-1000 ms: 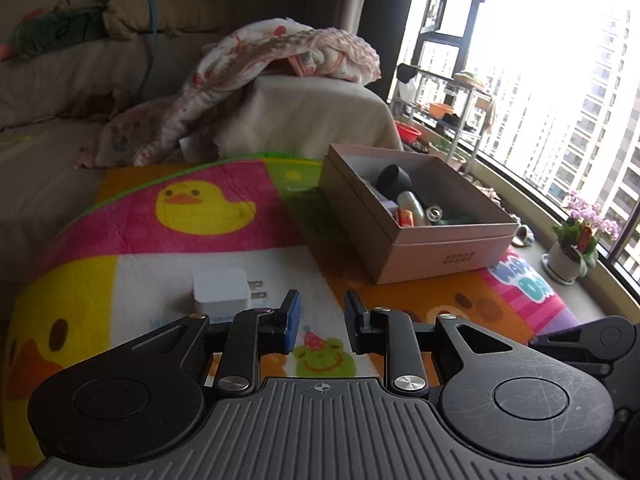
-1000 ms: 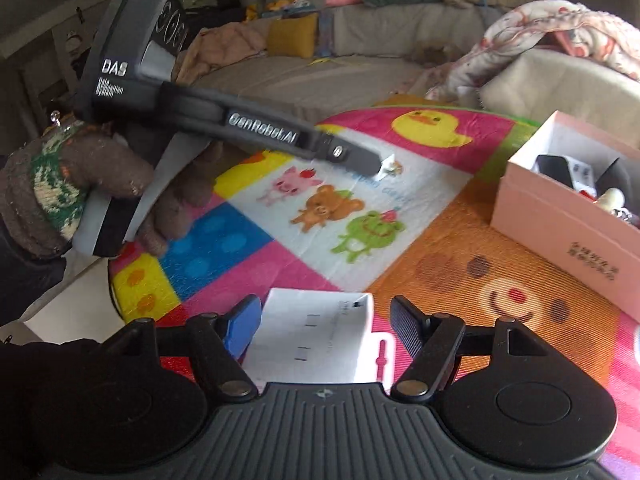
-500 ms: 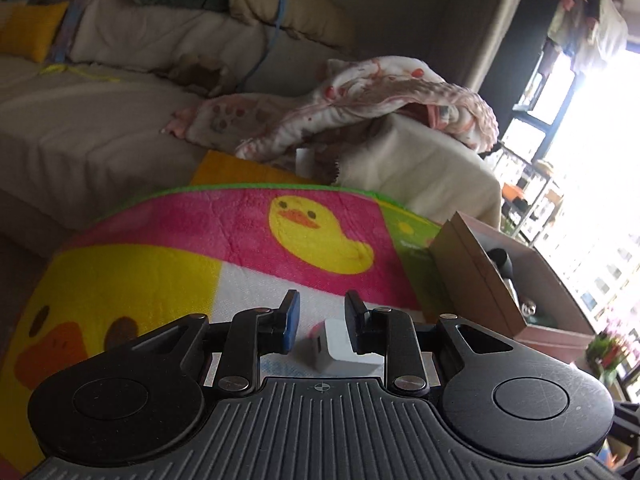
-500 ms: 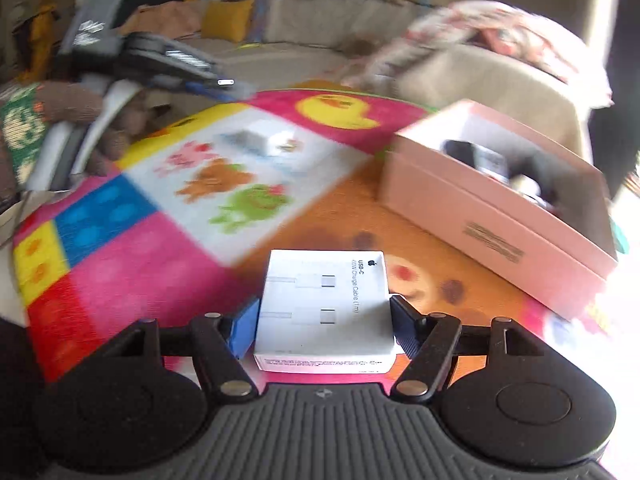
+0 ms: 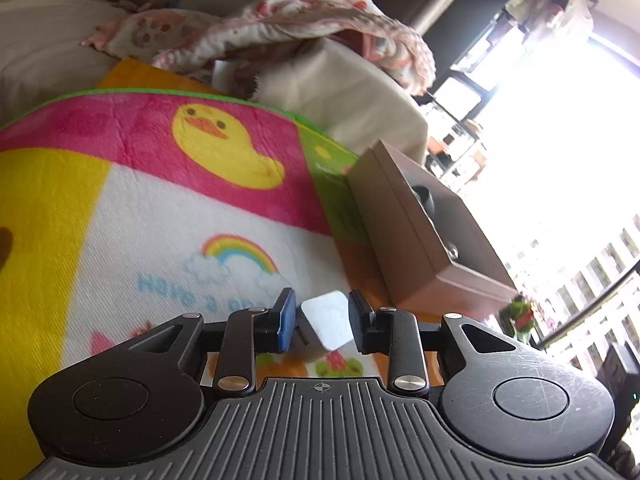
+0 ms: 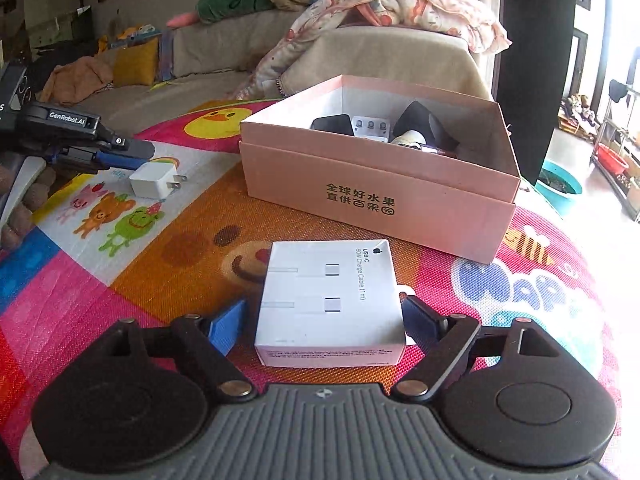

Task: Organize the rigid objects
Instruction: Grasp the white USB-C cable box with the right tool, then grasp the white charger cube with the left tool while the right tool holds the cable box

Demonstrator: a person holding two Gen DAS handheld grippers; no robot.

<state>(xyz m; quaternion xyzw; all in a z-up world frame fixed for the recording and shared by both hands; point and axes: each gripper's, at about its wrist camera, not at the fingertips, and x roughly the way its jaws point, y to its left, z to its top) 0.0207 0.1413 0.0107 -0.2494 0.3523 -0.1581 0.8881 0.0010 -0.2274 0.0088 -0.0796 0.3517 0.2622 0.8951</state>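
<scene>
Two items were left outside the pink box (image 6: pixel 380 196), which already held several things. USB-C cable box (image 6: pixel 328 300) lay on the play mat (image 6: pixel 180 248) between the right tool (image 6: pixel 326 320), jaws widening, no contact. Wall charger (image 5: pixel 326 322) sat between the left tool (image 5: pixel 322 320), jaws widening too, ungripped.

Beige sofa (image 6: pixel 224 46) along back wall, yellow cushion (image 6: pixel 134 62) on it. Floral blanket (image 6: pixel 400 8) draped over its near end. Bright windows (image 5: pixel 568 152) right of sofa, metal shelf rack (image 6: pixel 618 140) beside them. Daylight glare.
</scene>
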